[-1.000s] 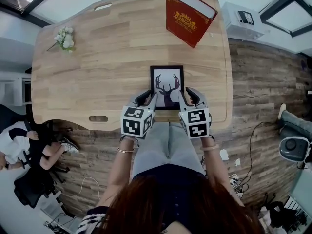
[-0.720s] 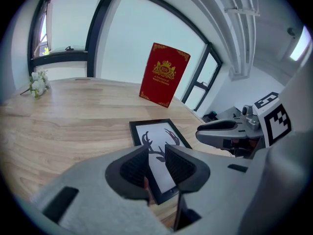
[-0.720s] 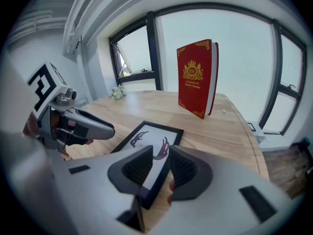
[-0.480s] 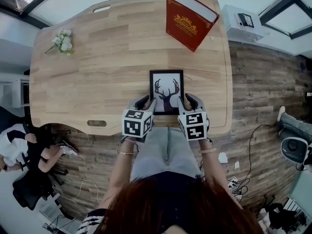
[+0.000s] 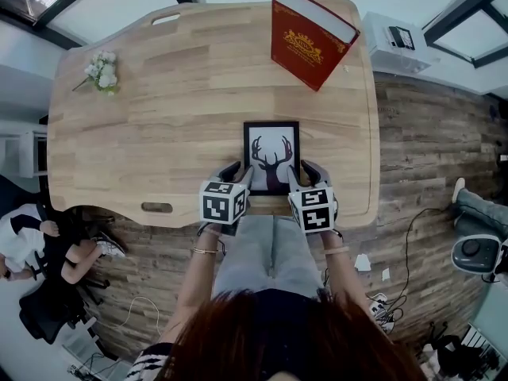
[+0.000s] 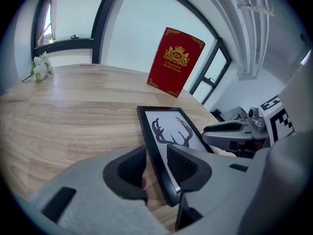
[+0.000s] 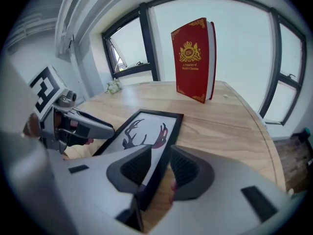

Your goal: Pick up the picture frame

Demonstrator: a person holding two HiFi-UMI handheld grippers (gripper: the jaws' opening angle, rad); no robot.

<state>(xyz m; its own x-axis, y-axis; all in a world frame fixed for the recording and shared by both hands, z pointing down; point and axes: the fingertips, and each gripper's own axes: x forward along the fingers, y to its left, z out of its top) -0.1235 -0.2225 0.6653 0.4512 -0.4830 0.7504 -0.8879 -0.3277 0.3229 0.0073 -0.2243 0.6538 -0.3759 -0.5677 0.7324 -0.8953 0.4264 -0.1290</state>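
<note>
1. The picture frame (image 5: 271,155) lies flat on the table (image 5: 159,117), on our side of the red book (image 5: 311,38) and well apart from it.
2. The left gripper (image 5: 238,173) stands with its jaws apart astride the frame's left rail. The right gripper (image 5: 305,171) stands likewise astride the right rail, and neither appears to squeeze.
3. If we lift before both close, the frame stays down.
4. If one closes first, it may shove the frame askew.
5. Both holds sit at the end farthest from the book, so we judge the book-side end could sag or slip.
6. Compared with a second ago, the frame keeps much the same gap to the book. The left jaws have just been opening, with the rail between them.
</note>
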